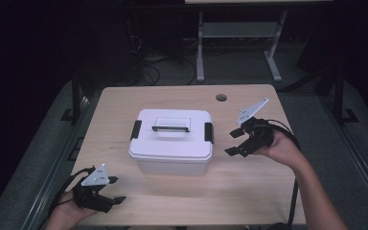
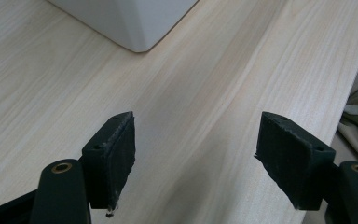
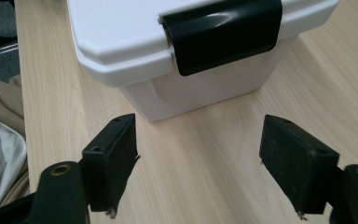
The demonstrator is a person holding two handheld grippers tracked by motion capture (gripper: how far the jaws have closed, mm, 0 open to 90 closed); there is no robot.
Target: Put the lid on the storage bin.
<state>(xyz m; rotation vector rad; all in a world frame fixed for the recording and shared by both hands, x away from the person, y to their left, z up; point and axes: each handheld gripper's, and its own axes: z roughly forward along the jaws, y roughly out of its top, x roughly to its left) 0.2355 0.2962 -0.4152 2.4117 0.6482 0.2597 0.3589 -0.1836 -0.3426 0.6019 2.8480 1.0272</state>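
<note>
White box (image 1: 171, 140) sits mid-table (image 1: 249, 196), lid on w/ black latches (both down). Right gripper (image 1: 232, 142) is just beside its right latch (image 1: 208, 132), jaws wide apart, holding nothing. Left gripper (image 1: 115, 189) is near the table's front-left corner, also wide open & empty

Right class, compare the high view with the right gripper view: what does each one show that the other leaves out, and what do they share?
The high view alone takes in the left gripper, open near the table's front edge, the lid's top handle, the left latch and the cable hole. The right gripper view alone gives pale cloth beyond the table edge. Both show the white storage box with its lid on, its black right latch, the wooden table, and the right gripper, open and short of that latch.
</note>
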